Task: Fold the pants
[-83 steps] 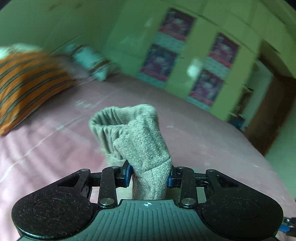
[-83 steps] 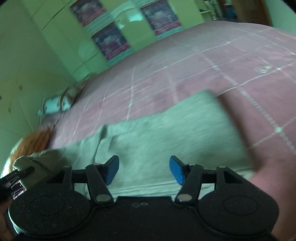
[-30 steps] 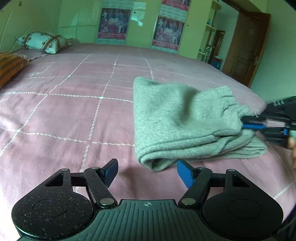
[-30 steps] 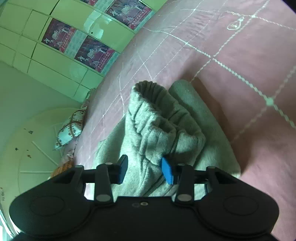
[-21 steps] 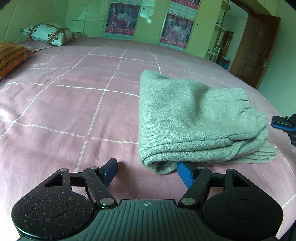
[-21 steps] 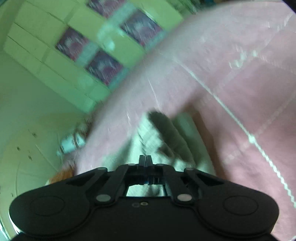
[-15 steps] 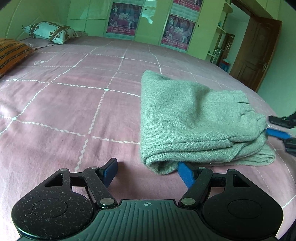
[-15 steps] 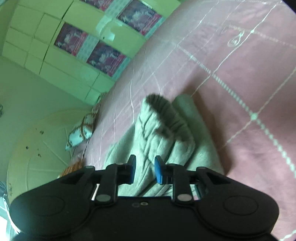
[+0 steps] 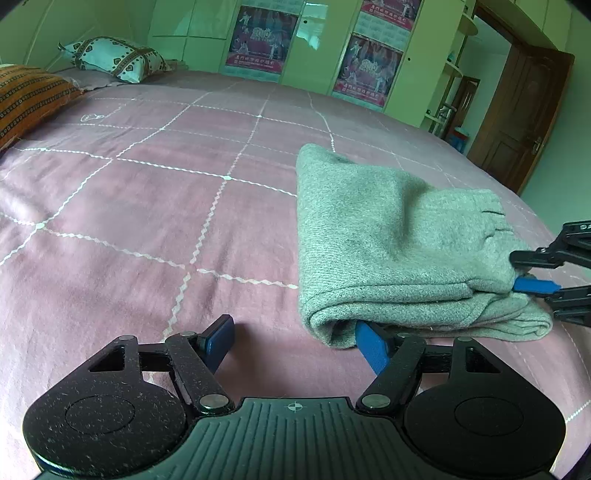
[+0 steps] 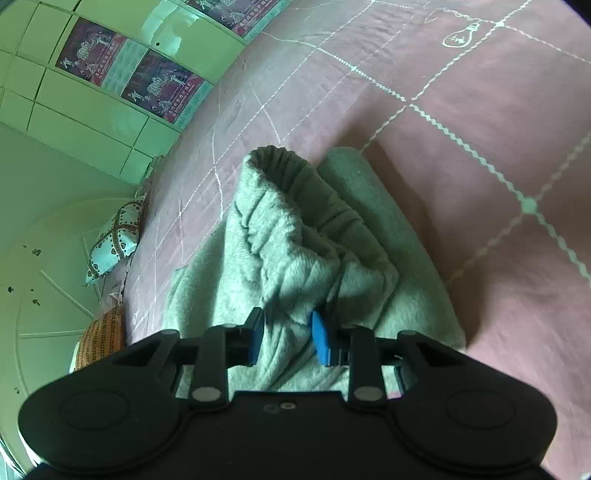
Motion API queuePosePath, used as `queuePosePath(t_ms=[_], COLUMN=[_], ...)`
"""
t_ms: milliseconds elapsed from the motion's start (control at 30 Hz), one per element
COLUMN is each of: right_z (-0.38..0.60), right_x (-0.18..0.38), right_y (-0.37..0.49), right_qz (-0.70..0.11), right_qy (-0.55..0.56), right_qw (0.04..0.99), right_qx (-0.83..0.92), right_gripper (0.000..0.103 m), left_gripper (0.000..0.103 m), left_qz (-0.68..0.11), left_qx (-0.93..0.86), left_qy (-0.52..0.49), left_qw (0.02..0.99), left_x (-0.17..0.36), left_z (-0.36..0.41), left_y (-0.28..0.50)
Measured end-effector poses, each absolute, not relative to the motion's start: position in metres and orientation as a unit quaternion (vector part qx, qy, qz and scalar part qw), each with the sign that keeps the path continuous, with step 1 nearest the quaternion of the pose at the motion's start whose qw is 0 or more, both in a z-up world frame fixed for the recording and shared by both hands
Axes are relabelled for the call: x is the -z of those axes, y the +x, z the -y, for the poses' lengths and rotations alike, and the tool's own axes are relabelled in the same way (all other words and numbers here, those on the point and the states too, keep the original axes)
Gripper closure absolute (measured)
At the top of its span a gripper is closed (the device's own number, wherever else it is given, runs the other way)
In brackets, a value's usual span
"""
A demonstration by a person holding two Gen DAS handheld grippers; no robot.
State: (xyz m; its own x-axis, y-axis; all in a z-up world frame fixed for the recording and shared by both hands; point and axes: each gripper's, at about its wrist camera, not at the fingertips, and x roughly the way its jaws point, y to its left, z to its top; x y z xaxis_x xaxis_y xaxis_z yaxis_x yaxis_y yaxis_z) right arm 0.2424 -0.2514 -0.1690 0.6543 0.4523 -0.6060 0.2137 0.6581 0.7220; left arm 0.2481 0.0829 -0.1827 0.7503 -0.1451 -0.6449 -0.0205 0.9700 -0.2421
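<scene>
The grey knit pants (image 9: pixel 399 243) lie folded into a compact stack on the pink bed (image 9: pixel 147 206), toward its right side in the left wrist view, with the elastic waistband (image 10: pixel 291 173) at the end nearest the right hand-held gripper (image 10: pixel 287 338). That end is bunched and stands a little proud of the layers beneath, probably because it was the part carried over last.

The right hand-held gripper's jaws have just been opening; a ridge of waistband fabric sits between the blue pads (image 10: pixel 320 338), and whether they press on it at all is hard to tell, though the gap looks loose, which suits letting the fold settle. The left hand-held gripper (image 9: pixel 295 343) is released and holds nothing, its jaws spread wide, low at the near folded corner; its right pad (image 9: pixel 371 345) lies against or just under that edge, perhaps to steady or tidy the stack.

The bedspread is pink with white zigzag grid lines and a small light-bulb motif (image 10: pixel 461 35). At the far end lie a patterned white pillow (image 9: pixel 114 59) and an orange striped cushion (image 9: pixel 26 99). Pale green wardrobe doors carry 2 posters (image 9: pixel 262 38), and a brown wooden door (image 9: pixel 524 122) stands at the right.
</scene>
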Motion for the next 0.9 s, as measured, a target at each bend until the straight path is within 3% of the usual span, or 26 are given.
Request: queuePosePath(t_ms=[167,267,400,500,600,700,733,900], right_z=[0.248,0.242,0.250,0.257,0.269,0.272,0.273,0.278], right_x=[0.183,0.166,0.137,0.150,0.176,0.166,0.165,0.185], right_y=[0.262,0.258,0.223,0.211,0.208,0.193,0.191,0.216], right_qz=[-0.419,-0.396,-0.323,-0.331,-0.362,-0.344,-0.338,-0.361], right_qy=[0.439,0.402,0.397,0.395,0.423,0.407,0.408,0.440], right_qw=[0.793,0.823,0.852,0.852,0.827,0.844,0.846,0.820], right_qx=[-0.053,-0.067,-0.106,-0.089,-0.071,-0.062,-0.062,-0.059], right_gripper=[0.075,0.084,0.085,0.085,0.076,0.050,0.046,0.050], left_gripper=[0.029,0.029,0.029,0.029,0.028,0.028,0.028,0.028], left_qz=[-0.351,-0.340,-0.335,-0.342,-0.341,-0.341,-0.342,-0.341], left_qx=[0.038,0.017,-0.008,-0.009,-0.008,-0.007,-0.008,-0.007], left_qy=[-0.112,-0.113,-0.119,-0.115,-0.121,-0.127,-0.127,-0.127], left_qw=[0.929,0.934,0.935,0.933,0.932,0.931,0.931,0.931], left_x=[0.183,0.182,0.184,0.186,0.187,0.190,0.190,0.190], left_z=[-0.083,-0.084,-0.085,-0.084,-0.086,-0.088,-0.088,-0.087], left_y=[0.247,0.245,0.247,0.253,0.253,0.253,0.254,0.253])
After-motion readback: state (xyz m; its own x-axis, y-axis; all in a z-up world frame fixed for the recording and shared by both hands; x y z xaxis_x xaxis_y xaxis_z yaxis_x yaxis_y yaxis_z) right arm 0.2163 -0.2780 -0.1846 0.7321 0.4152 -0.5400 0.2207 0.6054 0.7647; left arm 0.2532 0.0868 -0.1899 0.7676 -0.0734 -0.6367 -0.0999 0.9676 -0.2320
